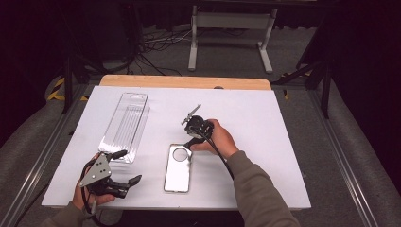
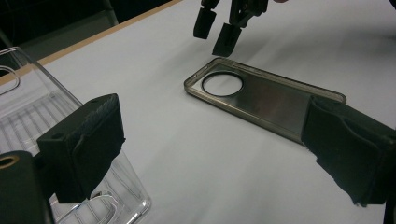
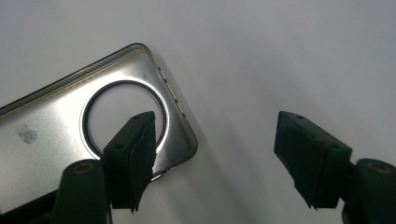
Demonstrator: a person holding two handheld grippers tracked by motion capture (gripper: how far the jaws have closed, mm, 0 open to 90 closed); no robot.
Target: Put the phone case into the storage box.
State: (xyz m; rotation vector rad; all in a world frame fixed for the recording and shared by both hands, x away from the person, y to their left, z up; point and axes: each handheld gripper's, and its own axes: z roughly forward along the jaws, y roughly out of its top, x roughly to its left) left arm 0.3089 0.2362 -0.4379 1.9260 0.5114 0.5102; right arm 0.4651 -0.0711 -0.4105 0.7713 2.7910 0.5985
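A translucent phone case (image 1: 178, 168) with a round camera hole lies flat on the white table (image 1: 250, 118), near the front centre. My right gripper (image 1: 190, 142) hovers open over the case's top end; in the right gripper view (image 3: 215, 126) one jaw sits above the camera hole of the case (image 3: 51, 126) and the other above bare table. My left gripper (image 1: 130, 166) rests open at the front left, empty. Its own view (image 2: 215, 130) looks across at the case (image 2: 266, 100), and the right gripper (image 2: 215, 35) hangs beyond it.
A clear plastic packaging tray (image 1: 125, 125) lies on the left of the table, close to my left gripper, with its corner (image 2: 32, 112) beside one jaw. A wooden edge (image 1: 184, 81) borders the far side. Beyond it are floor cables (image 1: 156, 47) and a metal stand (image 1: 231, 28).
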